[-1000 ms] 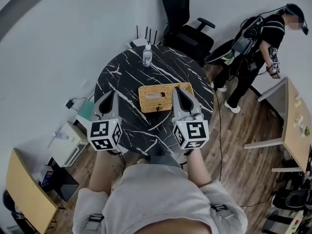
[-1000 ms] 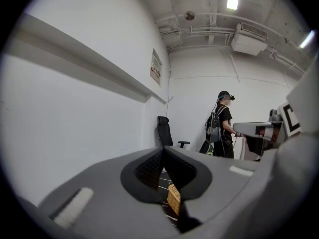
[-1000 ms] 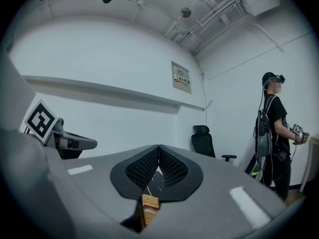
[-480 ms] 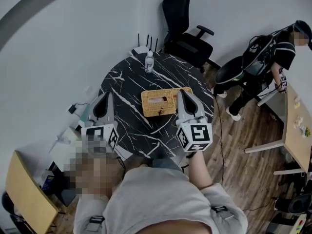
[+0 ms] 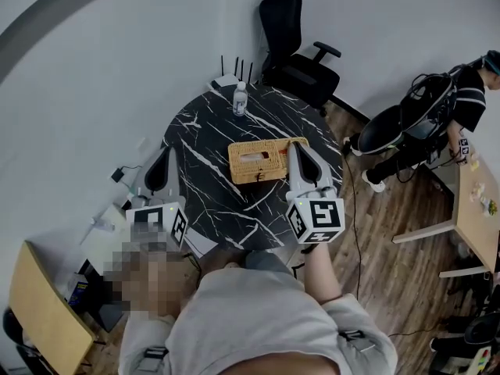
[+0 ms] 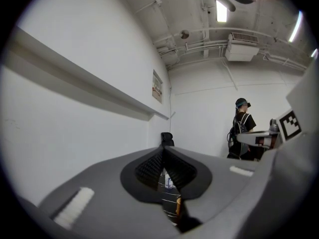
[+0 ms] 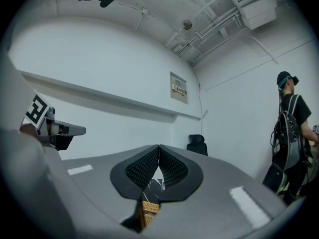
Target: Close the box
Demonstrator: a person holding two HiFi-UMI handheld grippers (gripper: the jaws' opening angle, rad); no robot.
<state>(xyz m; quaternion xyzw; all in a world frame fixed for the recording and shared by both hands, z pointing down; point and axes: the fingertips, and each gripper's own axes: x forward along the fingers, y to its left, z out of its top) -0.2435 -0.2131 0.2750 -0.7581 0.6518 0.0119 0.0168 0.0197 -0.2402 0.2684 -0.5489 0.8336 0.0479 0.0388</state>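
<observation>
A woven tan box (image 5: 256, 161) lies flat in the middle of the round black marble table (image 5: 195, 123), with a pale slot on its top. My right gripper (image 5: 294, 144) hovers at the box's right end, its tips over the far right corner; whether it touches the box I cannot tell. The pads meet with nothing between them (image 7: 159, 146). My left gripper (image 5: 167, 151) hangs over the table's left edge, well apart from the box, and is shut and empty (image 6: 163, 147). A sliver of the box (image 7: 149, 208) shows below the right pads.
A small clear bottle (image 5: 240, 98) stands at the table's far edge, with a router (image 5: 226, 75) behind it. A black office chair (image 5: 297, 49) is past the table. A person (image 5: 461, 104) stands at the right by a wooden table (image 5: 476, 201). A wooden desk (image 5: 39, 311) is at lower left.
Both grippers have risen, and the left has drawn back toward the table's left edge. The person at the right has walked further right. The box has not moved.
</observation>
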